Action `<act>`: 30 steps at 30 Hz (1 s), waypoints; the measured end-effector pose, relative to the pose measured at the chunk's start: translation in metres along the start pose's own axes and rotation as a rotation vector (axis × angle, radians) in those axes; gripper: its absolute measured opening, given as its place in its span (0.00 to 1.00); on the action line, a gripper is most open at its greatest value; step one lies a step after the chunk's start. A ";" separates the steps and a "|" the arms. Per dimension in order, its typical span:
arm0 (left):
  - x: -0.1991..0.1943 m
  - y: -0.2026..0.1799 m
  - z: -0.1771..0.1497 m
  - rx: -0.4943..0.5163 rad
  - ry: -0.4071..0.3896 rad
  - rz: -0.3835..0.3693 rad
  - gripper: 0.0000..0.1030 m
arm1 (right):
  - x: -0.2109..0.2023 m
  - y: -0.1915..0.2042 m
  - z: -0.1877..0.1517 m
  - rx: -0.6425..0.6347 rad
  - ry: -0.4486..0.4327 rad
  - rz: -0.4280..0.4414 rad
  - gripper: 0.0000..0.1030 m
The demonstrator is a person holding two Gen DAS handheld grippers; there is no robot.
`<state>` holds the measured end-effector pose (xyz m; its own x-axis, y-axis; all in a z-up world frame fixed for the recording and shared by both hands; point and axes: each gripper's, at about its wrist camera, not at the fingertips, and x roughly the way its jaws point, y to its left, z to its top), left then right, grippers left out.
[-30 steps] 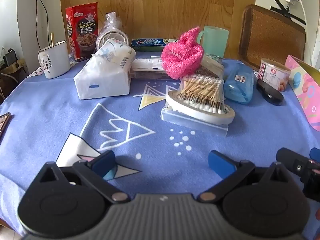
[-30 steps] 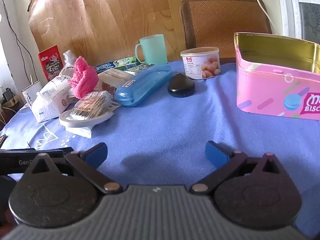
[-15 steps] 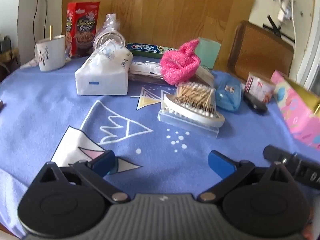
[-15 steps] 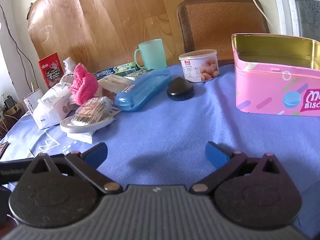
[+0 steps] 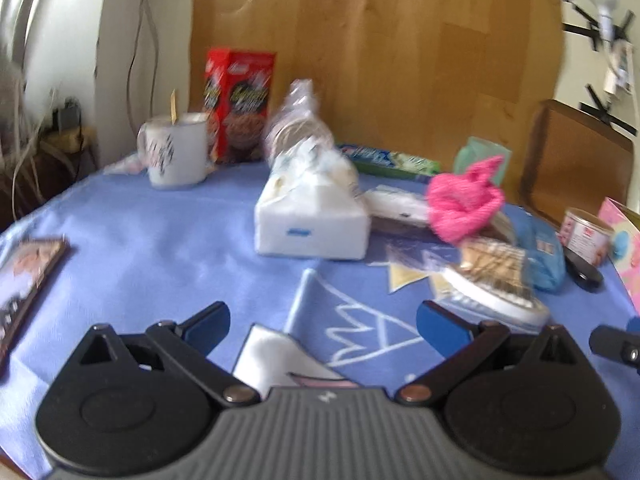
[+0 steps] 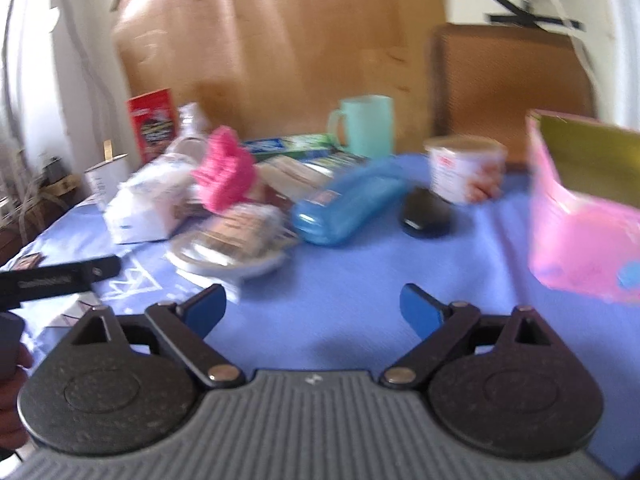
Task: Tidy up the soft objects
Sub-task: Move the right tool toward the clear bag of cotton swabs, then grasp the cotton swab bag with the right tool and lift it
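Fingers [image 5: 208, 322] face tissue pack [image 5: 312, 220], pink cloth [image 5: 464, 204] beside.

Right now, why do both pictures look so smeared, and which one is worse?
Both show motion blur. Right wrist view is worse: the pink tin and blue case streak sideways. Left wrist view is softer, the tissue pack still readable; fisheye bends the edges.

The table [image 5: 152, 240] carries a blue printed cloth. Behind the table stands a large wood-grain panel [image 5: 400, 60] — it leans against a white wall [image 5: 72, 60]. Right of the panel: a brown chair back [image 6: 508, 88]. Black tape strips [image 6: 528, 12] cross the wall above the chair — daylight throughout.
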<state>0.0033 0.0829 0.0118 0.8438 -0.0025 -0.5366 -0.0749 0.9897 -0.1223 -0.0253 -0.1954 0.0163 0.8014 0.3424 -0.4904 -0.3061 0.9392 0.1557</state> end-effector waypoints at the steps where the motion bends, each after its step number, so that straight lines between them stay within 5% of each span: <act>1: 0.002 0.006 -0.002 -0.026 0.014 -0.005 1.00 | 0.004 0.005 0.004 -0.017 0.004 0.019 0.90; 4: 0.006 0.022 -0.005 -0.090 0.045 -0.026 1.00 | 0.015 0.024 0.014 -0.071 -0.001 0.065 0.90; 12: 0.005 0.020 -0.013 -0.022 0.021 -0.002 1.00 | 0.039 0.051 0.034 -0.171 -0.023 0.115 0.86; 17: 0.007 0.021 -0.012 -0.027 0.020 -0.004 1.00 | 0.074 0.021 0.052 -0.011 0.071 0.074 0.71; 20: 0.006 0.022 -0.011 -0.036 0.030 -0.031 1.00 | 0.096 0.005 0.047 0.131 0.192 0.145 0.54; 22: 0.005 0.022 -0.009 -0.049 0.040 -0.072 1.00 | 0.092 0.006 0.044 0.136 0.175 0.143 0.49; 23: 0.004 0.022 -0.009 -0.054 0.044 -0.091 1.00 | 0.087 0.005 0.044 0.143 0.160 0.150 0.33; 25: 0.003 0.020 -0.009 -0.058 0.049 -0.114 1.00 | 0.072 0.004 0.048 0.167 0.102 0.169 0.24; 28: 0.002 0.017 -0.009 -0.069 0.055 -0.144 1.00 | 0.041 0.009 0.057 0.101 -0.040 0.130 0.18; 30: 0.001 0.015 -0.007 -0.080 0.056 -0.165 1.00 | 0.017 0.009 0.060 0.081 -0.142 0.120 0.02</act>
<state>-0.0013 0.0972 0.0033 0.8176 -0.1739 -0.5489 0.0182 0.9606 -0.2772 0.0165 -0.1795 0.0611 0.8279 0.4467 -0.3391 -0.3659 0.8885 0.2770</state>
